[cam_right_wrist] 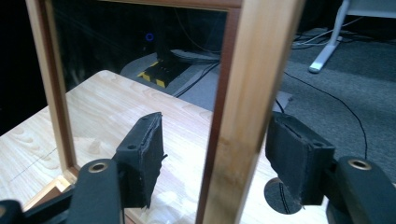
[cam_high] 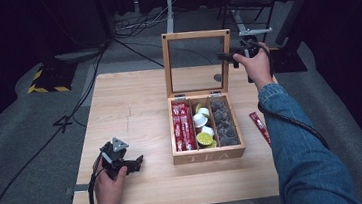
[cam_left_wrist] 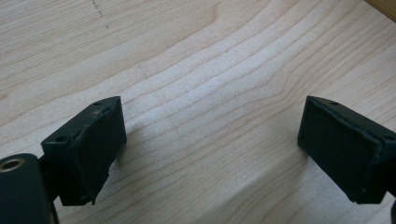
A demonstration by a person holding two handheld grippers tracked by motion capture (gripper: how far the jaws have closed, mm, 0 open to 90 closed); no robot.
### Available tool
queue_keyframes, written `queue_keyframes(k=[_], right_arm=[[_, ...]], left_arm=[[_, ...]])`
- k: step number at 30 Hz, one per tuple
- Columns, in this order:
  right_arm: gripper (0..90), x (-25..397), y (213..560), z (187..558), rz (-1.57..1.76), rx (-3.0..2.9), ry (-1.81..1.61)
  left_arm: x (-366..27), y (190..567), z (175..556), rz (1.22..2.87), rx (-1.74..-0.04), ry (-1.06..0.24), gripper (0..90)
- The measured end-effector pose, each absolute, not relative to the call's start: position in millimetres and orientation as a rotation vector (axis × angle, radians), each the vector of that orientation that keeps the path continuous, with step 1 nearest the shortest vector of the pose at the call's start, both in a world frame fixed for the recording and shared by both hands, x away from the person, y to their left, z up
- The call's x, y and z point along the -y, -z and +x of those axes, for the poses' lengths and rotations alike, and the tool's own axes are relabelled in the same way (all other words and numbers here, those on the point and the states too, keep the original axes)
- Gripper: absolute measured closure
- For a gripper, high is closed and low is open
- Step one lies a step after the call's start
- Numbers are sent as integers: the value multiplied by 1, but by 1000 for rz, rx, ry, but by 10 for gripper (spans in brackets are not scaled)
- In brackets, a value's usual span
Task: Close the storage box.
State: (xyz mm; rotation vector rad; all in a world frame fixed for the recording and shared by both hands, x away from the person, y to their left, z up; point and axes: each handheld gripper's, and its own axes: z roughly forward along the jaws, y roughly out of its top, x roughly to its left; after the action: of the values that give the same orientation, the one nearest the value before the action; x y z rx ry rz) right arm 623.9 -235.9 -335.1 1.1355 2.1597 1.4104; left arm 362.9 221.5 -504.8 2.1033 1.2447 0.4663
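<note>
A wooden tea box (cam_high: 209, 154) stands on the table (cam_high: 129, 102), its glass-paned lid (cam_high: 195, 34) upright. Inside lie red sachets (cam_high: 183, 127) on the left, white and yellow capsules (cam_high: 203, 127) in the middle and dark packets (cam_high: 224, 123) on the right. My right gripper (cam_high: 229, 55) is at the lid's right edge. In the right gripper view, my right gripper (cam_right_wrist: 217, 158) is open, its jaws on either side of the lid's frame post (cam_right_wrist: 243, 93) with gaps on both sides. My left gripper (cam_high: 137, 162) rests low at the table's front left, open (cam_left_wrist: 210, 130) over bare wood.
One red sachet (cam_high: 260, 127) lies loose on the table to the right of the box, beside the right sleeve. A cable trails from the right gripper along that arm. Cables and stand bases lie on the grey floor (cam_high: 20, 127) behind and beside the table.
</note>
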Motion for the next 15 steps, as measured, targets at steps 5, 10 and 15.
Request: queue_keyframes(k=[5,10,15], right_arm=[[377,234,332,621,1126,-2160,-1402],[383,236,327,612,1107,-2162,-1409],[387,240,320,596,1072,-2178,-1410]], left_arm=[[-222,505,363,2103,-1244,-465,81],[-221,505,363,2102,-1243,-464,81],[-222,505,363,2104,-1243,-465,81]])
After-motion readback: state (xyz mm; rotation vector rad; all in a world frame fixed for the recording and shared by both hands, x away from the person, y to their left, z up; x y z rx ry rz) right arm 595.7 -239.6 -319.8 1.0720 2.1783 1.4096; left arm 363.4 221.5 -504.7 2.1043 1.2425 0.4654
